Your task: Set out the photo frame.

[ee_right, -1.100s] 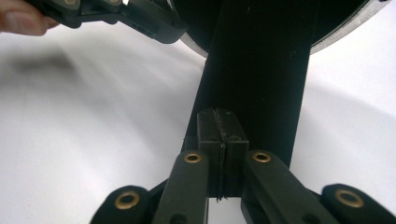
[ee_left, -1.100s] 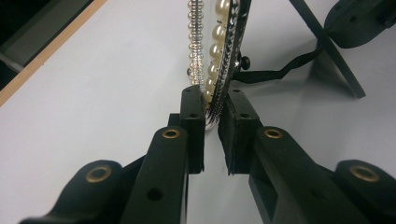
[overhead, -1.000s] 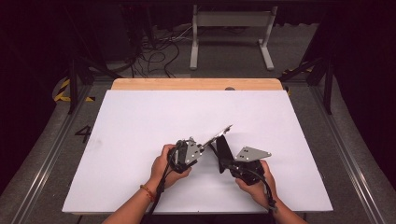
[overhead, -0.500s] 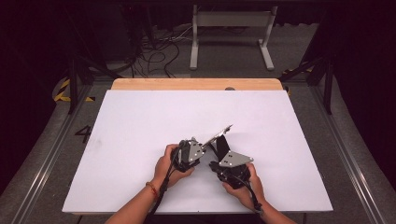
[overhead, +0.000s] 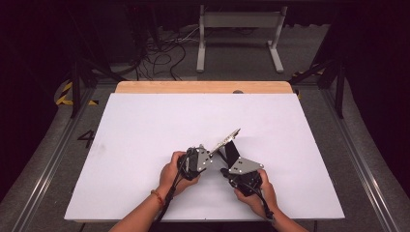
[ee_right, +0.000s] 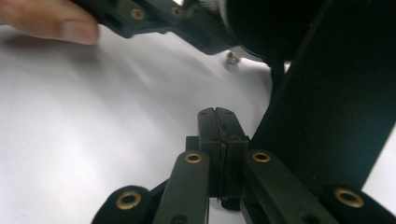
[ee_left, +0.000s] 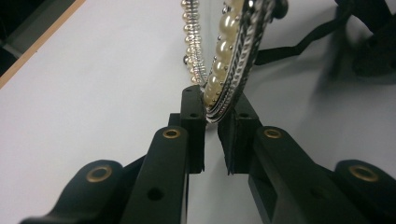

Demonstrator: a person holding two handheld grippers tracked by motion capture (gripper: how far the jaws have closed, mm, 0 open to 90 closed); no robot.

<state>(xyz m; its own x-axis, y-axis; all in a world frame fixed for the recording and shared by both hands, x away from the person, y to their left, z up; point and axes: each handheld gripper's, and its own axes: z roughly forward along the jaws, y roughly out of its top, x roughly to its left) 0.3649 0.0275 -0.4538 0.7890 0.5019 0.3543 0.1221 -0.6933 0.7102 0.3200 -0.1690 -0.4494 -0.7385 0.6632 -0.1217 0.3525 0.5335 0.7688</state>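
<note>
The pearl-trimmed frame point(ee_left: 229, 60) is held on edge a little in from the middle of the front edge of the surface point(overhead: 145, 125), with its beaded silver rim raised and slanting toward the far right corner. Whether its lower edge rests on the surface cannot be told. The rim is clamped between the pads of the left claw point(ee_left: 215, 105), whose jaws have just been closing on it. The bite is shallow, taken only at the tips of the pads and over a rounded row of pearls.

Just beside the frame stands its black stand panel point(ee_right: 327, 107). The right claw point(ee_right: 217, 112) is brought close along the panel's side with its jaws pressed together and nothing between them.

The step in hand is judged to be the swinging out of the stand panel so that the frame can be stood up. For this to be done well:

- The left grip should be kept firm and steady, since the pearls offer a slippery hold and the frame could pivot.
- The closed right claw is best used as a blunt pusher, slid behind the panel's free edge and eased outward.
- The hinge should not be forced.
- The frame should be lowered only once the panel is spread.
</note>
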